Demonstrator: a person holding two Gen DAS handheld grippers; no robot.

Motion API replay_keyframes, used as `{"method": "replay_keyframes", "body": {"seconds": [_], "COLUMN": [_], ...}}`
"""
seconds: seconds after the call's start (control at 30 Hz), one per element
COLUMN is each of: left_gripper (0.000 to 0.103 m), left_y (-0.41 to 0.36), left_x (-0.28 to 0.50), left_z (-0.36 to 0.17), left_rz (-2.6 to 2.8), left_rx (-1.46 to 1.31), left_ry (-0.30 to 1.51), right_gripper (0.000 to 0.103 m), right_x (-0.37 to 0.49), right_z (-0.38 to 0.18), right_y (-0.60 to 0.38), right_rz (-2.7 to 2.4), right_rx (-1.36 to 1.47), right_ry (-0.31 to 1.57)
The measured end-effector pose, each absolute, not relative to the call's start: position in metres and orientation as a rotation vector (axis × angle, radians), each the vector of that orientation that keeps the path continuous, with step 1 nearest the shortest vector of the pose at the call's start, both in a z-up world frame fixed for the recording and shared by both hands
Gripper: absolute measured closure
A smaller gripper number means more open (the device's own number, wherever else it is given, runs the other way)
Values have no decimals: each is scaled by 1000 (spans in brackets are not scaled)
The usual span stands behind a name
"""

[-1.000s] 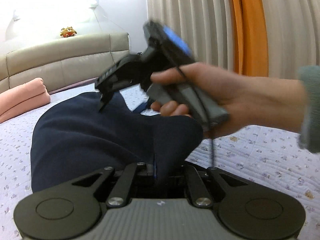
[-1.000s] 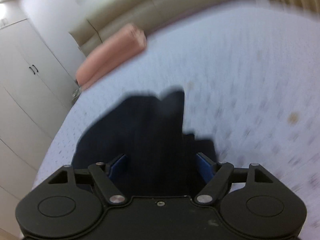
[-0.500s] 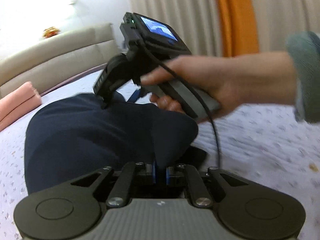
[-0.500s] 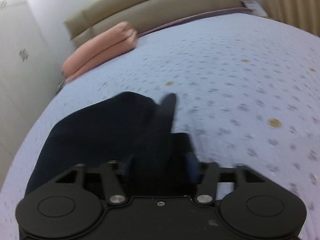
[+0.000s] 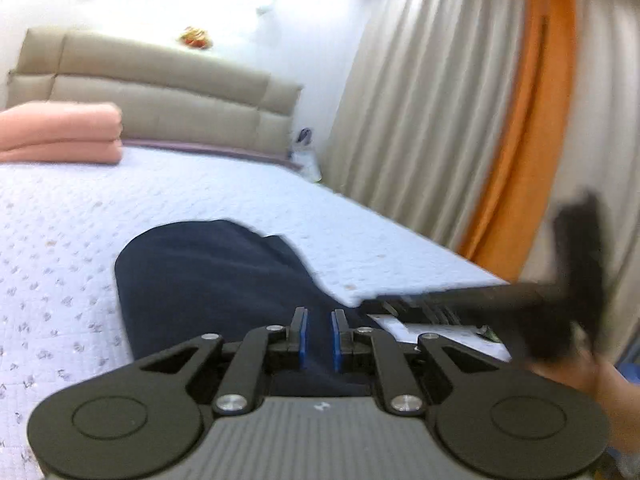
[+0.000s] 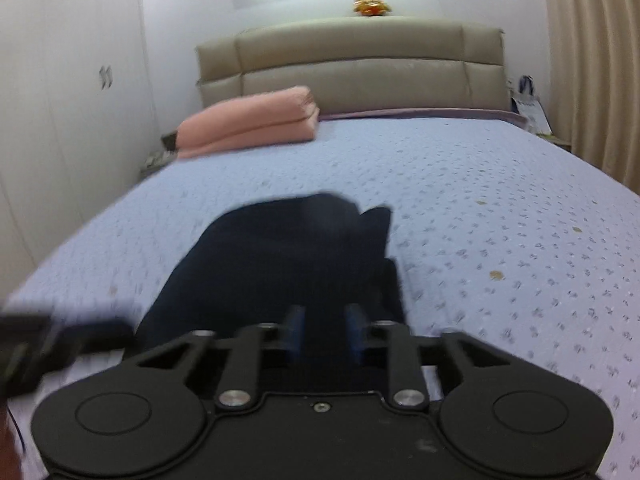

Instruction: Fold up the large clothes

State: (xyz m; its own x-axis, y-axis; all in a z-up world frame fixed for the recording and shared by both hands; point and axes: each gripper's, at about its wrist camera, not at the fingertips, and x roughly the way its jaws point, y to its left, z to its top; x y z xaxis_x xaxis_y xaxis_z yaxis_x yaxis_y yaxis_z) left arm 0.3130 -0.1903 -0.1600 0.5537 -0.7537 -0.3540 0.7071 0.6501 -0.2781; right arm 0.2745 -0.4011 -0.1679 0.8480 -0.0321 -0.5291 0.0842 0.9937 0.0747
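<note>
A dark navy garment [image 5: 208, 276] lies bunched and folded on the lilac quilted bed [image 5: 60, 216]; it also shows in the right wrist view [image 6: 296, 252]. My left gripper [image 5: 319, 334] hovers over its near edge, jaws a little apart with nothing pinched between the blue pads. My right gripper [image 6: 322, 334] is over the garment's near end, jaws parted with dark cloth lying between them, not pinched. The right gripper appears blurred at the right of the left wrist view [image 5: 576, 280].
A folded pink blanket [image 6: 256, 122] lies near the beige headboard [image 6: 352, 60]. Cream and orange curtains [image 5: 516, 128] hang past the bed's right edge. White wardrobe doors [image 6: 64, 92] stand on the left. A bag [image 6: 528, 100] stands beside the headboard.
My left gripper was shut on the garment and has let go, its jaws now apart. My right gripper has swung from above the garment to the near right and partly closed.
</note>
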Motion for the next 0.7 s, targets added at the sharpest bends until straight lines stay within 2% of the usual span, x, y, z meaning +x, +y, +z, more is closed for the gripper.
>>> {"method": "replay_keyframes", "body": {"seconds": [0.07, 0.17, 0.2, 0.23, 0.33, 0.4, 0.5, 0.6, 0.7], "left_gripper": [91, 89, 89, 89, 89, 89, 89, 89, 89], "left_y": [-199, -204, -202, -198, -190, -184, -191, -195, -191], "left_x": [325, 304, 297, 293, 284, 282, 283, 283, 284], "left_z": [-181, -209, -214, -214, -212, -209, -206, -211, -215], "left_rz": [-876, -870, -867, -864, -856, -847, -846, -852, -857], "left_rx": [-68, 121, 134, 110, 105, 115, 114, 100, 90], "left_ry": [555, 495, 488, 487, 475, 468, 466, 463, 452], "right_gripper": [94, 99, 103, 103, 103, 93, 92, 92, 94], "right_x": [279, 299, 298, 296, 292, 295, 302, 339, 392], "right_z": [-190, -239, -249, -253, -246, -236, -199, -158, -150], "right_y": [-390, -406, -415, -423, -436, -440, -443, -410, -382], "right_rz": [-102, -183, -207, -220, -282, -354, -278, -133, 60], "right_rx": [34, 43, 66, 89, 131, 115, 181, 97, 86], "right_ry": [611, 732, 738, 724, 733, 723, 602, 460, 410]}}
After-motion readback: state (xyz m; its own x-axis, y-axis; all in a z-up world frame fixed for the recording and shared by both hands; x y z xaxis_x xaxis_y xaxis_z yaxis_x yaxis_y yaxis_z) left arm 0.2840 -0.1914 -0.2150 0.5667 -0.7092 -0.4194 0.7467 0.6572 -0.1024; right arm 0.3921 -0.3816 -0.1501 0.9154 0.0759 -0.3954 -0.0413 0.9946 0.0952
